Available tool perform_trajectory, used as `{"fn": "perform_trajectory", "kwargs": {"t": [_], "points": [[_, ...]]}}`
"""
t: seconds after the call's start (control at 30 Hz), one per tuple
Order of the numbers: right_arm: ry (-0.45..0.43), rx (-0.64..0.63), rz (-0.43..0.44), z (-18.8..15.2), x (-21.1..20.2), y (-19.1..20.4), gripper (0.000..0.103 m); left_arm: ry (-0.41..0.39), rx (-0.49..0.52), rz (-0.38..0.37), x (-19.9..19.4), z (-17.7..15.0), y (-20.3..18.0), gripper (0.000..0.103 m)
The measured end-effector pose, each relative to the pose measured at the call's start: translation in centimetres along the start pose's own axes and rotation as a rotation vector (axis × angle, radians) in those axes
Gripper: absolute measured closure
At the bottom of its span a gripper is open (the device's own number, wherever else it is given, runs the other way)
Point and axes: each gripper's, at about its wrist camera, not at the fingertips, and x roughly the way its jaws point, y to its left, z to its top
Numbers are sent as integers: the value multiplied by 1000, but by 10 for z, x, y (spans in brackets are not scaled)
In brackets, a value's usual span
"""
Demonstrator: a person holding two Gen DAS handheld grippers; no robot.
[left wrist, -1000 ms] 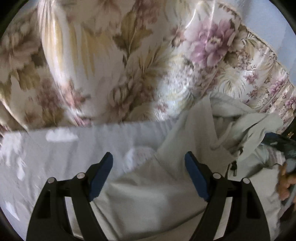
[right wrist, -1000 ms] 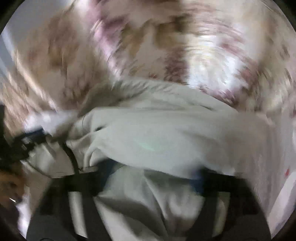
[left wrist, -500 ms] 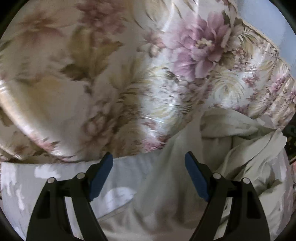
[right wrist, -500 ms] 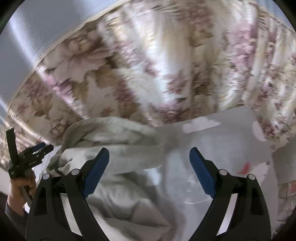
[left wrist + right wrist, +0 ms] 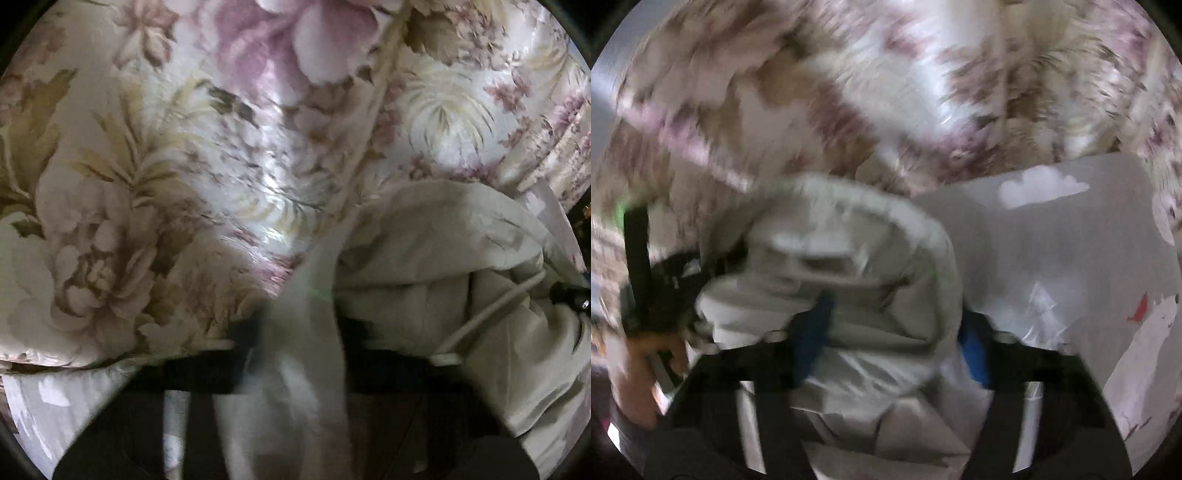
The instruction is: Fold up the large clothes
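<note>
In the left wrist view, a floral quilt (image 5: 155,192) fills the upper left and centre of the frame, and a grey sheet (image 5: 74,402) with white patches shows at lower left. At bottom centre the left gripper (image 5: 301,332) is blurred; its dark fingers (image 5: 247,332) stand close on either side of a strip of the pale garment (image 5: 424,266) that rises between them, so it appears to be pinching that cloth. The rest of the garment lies bunched across the right half of the frame, up against the quilt, with a white drawcord (image 5: 491,310) running over it. A dark piece of the right gripper shows at the right edge.

In the right wrist view, also blurred, a hand (image 5: 639,373) holds the black left gripper at the far left. The garment (image 5: 849,251) is heaped in the centre, its hood-like rim arching toward the quilt (image 5: 871,92) above. The right gripper (image 5: 897,332) sits at bottom centre, its blue pads (image 5: 812,328) partly closed with garment folds between them; whether they actually clamp the cloth I cannot tell. To the right lies the sheet (image 5: 1071,251), printed with a white cloud (image 5: 1038,188) and a small red bird (image 5: 1141,306).
</note>
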Motion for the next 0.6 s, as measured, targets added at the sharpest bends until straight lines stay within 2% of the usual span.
{"fn": "perform_trajectory", "kwargs": {"t": [0.07, 0.1, 0.17, 0.27, 0.33, 0.4, 0.43, 0.5, 0.53, 0.6], "points": [[-49, -43, -31, -2, -6, 6, 93, -55, -17, -4, -16, -1, 9, 97], [-117, -62, -8, -2, -16, 10, 95, -75, -30, -8, -23, 0, 13, 97], [-170, -74, -5, -1, -28, 16, 96, -134, -62, -14, -44, 0, 25, 97], [-313, -126, 62, 1, -62, 36, 96, -211, -100, -13, -80, -1, 41, 98], [-384, -166, 63, 0, -82, 51, 96, -282, -136, -36, -112, -11, 51, 98], [-469, -221, 100, -7, -110, 65, 96, -377, -154, -77, -151, -33, 57, 98], [-497, -249, 107, -12, -122, 72, 96, -406, -149, -74, -164, -43, 57, 97], [-515, -270, 128, -18, -131, 77, 96, -461, -156, -76, -194, -73, 57, 97], [-525, -300, 172, -28, -141, 83, 96, -478, -143, -81, -207, -91, 55, 97], [-537, -381, 197, -54, -154, 94, 96, -476, -149, -85, -218, -125, 51, 96]]}}
